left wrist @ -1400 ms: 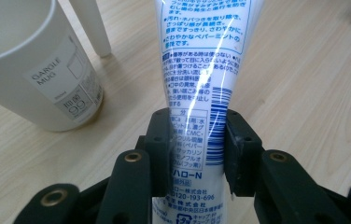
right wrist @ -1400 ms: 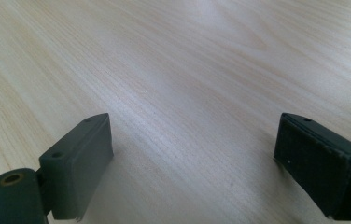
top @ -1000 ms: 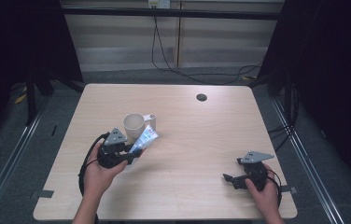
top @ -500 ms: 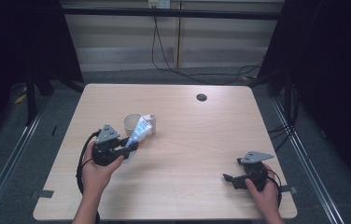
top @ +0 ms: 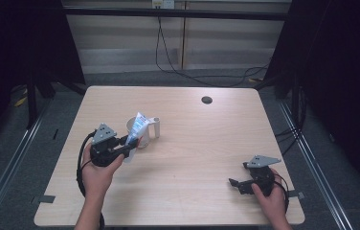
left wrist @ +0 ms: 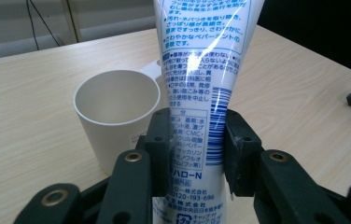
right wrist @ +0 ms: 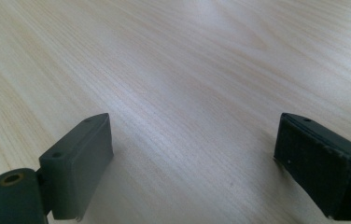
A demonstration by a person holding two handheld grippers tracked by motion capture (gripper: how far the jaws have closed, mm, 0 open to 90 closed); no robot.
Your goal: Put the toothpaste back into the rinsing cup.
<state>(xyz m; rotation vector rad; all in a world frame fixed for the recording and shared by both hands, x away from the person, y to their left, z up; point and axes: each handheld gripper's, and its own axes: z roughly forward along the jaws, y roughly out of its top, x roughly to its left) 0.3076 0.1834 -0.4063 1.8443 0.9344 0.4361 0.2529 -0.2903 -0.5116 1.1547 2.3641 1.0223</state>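
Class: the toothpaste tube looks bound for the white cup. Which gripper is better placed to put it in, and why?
Left. The left gripper is shut on the toothpaste tube, right beside the white cup. The right gripper is open, low over bare table, far from both.

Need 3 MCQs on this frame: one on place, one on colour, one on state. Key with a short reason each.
1. Where is the cup?
A. at the table's far right corner
B. just beyond the left gripper
C. under the right gripper

2. What colour is the cup?
A. red
B. black
C. white

3. How do the right gripper's jaws stand?
A. open, holding nothing
B. shut on the tube
C. shut on the cup

Key: 1 B, the high view shows the cup on the table right behind the left gripper. 2 C, the left gripper view shows it plain white. 3 A, the right gripper view shows the jaws wide apart over bare wood; the tube sits in the left gripper.
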